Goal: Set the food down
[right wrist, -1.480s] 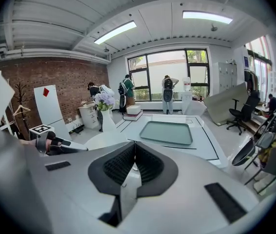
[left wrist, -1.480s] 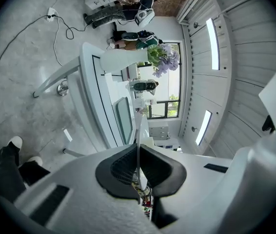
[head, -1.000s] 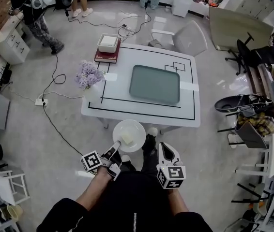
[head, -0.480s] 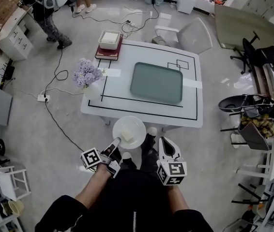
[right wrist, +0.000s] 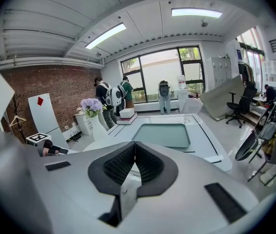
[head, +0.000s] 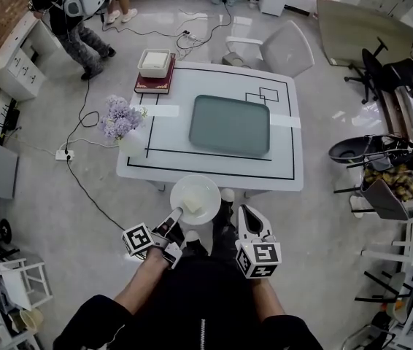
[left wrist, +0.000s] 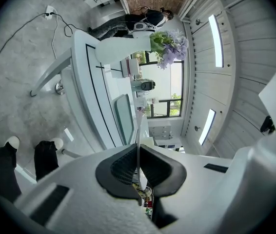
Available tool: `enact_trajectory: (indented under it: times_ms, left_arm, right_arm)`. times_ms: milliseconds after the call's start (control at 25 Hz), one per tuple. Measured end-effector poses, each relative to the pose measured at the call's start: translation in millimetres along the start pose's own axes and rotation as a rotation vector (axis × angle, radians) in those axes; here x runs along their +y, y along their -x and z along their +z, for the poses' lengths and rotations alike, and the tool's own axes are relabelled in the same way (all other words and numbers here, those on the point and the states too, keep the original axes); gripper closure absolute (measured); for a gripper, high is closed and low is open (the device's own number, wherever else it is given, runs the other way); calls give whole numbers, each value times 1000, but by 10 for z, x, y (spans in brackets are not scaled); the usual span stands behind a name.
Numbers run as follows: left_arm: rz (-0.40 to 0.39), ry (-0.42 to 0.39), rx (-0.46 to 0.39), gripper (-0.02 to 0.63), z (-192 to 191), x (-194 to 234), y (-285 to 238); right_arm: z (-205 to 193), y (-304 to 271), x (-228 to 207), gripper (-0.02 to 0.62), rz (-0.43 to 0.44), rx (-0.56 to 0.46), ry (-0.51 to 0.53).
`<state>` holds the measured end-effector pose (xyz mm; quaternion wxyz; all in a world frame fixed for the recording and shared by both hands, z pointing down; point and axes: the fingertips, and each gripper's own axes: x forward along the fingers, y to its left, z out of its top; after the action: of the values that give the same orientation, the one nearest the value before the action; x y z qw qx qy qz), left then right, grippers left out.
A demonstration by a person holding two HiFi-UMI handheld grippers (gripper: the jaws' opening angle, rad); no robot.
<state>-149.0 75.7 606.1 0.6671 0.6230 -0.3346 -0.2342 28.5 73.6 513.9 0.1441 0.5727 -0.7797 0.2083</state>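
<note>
Two hand-held grippers, one plate of food.

Left gripper (head: 174,224): jaws drawn narrow on the rim of a white plate (head: 206,189), whose thin edge is pinched between the pads (left wrist: 121,167).

Plate: carries a pale block of food (head: 192,204) and hangs at the near edge of the white table (head: 283,159), overlapping it in the head view.

Right gripper (head: 247,214): jaws pressed together with nothing between them, just beside the plate.

Table holds: grey-green tray (head: 230,126), vase of lilac flowers (head: 121,121), white box (head: 154,63) on a red book (head: 152,87).
</note>
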Motion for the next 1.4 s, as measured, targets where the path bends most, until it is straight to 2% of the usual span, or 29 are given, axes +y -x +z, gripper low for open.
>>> enact_trajectory:
  times_ms: [280,720,1160,1400]
  left_arm:
    - [15,-29,6,595,43,47,-111]
    - [18,-32,-9,595,201,-13,-394]
    - [41,-21,-17,595,421,27,-705]
    - [18,9,-33,595,480,-143,-940]
  right_arm:
    - [40,-91,-80,586,4,-8,-8]
    - [213,-438,-184,586,41,-6,-7]
    - [375,-832,-324,586,63,12,2]
    - [507,-988,-449,586,79,26,1]
